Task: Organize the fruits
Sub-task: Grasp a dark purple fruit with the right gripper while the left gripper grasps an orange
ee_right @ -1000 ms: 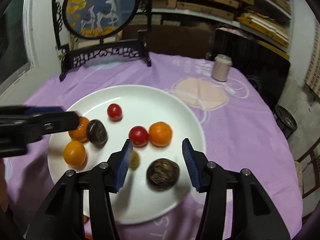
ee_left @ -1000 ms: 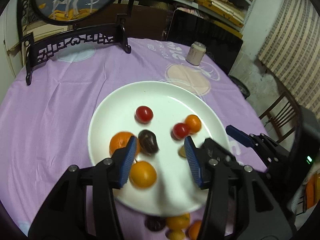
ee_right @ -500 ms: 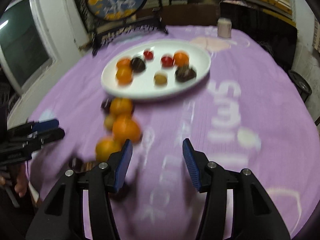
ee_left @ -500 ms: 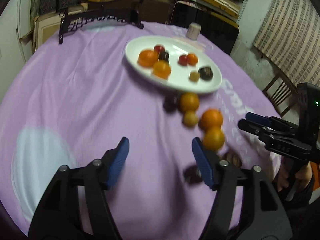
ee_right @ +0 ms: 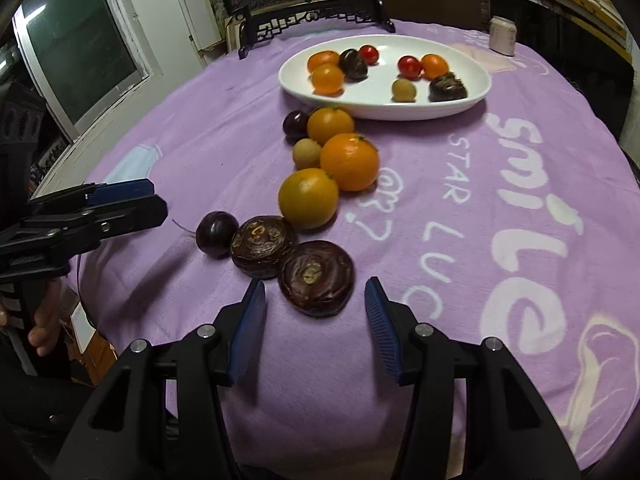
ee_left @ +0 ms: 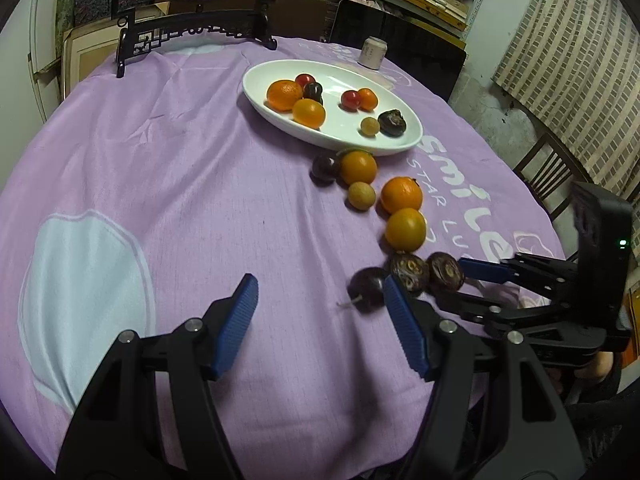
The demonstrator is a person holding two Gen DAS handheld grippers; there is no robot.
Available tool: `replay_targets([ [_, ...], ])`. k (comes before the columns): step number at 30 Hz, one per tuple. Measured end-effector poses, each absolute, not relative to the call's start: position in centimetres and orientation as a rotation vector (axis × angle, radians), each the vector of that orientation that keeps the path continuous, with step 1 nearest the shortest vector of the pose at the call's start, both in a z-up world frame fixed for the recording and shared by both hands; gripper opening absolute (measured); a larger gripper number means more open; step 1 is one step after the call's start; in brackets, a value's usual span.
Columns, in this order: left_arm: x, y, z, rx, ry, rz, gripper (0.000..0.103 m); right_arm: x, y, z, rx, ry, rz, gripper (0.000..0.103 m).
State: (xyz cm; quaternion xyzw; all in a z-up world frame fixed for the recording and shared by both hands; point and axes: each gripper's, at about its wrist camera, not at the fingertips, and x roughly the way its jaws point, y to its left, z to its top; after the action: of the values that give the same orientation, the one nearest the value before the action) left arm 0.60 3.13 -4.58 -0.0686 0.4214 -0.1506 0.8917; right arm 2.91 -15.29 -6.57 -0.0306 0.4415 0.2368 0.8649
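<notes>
Left wrist view: my left gripper has just been opening and its fingers now stand spread over bare purple cloth with nothing between them. A small dark plum with a stem lies just beyond the right-hand finger, at the near end of a trail of loose fruit that runs up the desk to the white plate. I judge the plum light, smooth and prone to roll, so it is best taken across its widest part. The right gripper reaches in from the right edge, close to two wrinkled dark fruits. Right wrist view: my right gripper has its fingers spread and holding nothing, with the nearest wrinkled fruit just ahead of the gap. I judge its shell stiff, light and rough enough to grip well across its flat sides. Its twin touches it and a yellow-orange citrus sits just behind, so closing there may nudge the neighbours. The left gripper points in from the left, near the plum. The plate already holds several fruits; a small can and a framed screen stand beyond it, well clear.
</notes>
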Motion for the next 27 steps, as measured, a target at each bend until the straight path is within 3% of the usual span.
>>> replay_targets([
  [2,0.5,2.9,-4.5,-0.148,0.877,-0.325,0.067,2.5,-14.4,-6.7,-0.142,0.894,0.462,0.040],
  [8,2.0,-0.7,-3.4,-0.115,0.870,-0.399,0.073,2.8,-16.4,-6.4,-0.068,0.919,0.443,0.040],
  [15,6.0,-6.1,-5.1,-0.004,0.930,-0.400,0.071,2.7,-20.8,-6.1,0.039,0.917,0.369,0.040],
  [17,7.0,-7.0,-6.0,0.013,0.958,-0.389,0.067,2.6,-21.6,-6.0,0.056,0.914,0.368,0.040],
  [19,7.6,-7.6,-6.7,0.024,0.978,-0.390,0.051,2.6,-22.2,-6.0,0.076,0.914,0.369,0.040],
  [22,8.2,-8.0,-7.3,0.035,0.979,-0.380,0.036,2.7,-22.7,-6.2,0.102,0.921,0.373,0.040],
  [27,7.8,-6.8,-6.6,-0.020,0.969,-0.394,0.036,2.8,-22.7,-6.5,0.110,0.924,0.382,0.040],
])
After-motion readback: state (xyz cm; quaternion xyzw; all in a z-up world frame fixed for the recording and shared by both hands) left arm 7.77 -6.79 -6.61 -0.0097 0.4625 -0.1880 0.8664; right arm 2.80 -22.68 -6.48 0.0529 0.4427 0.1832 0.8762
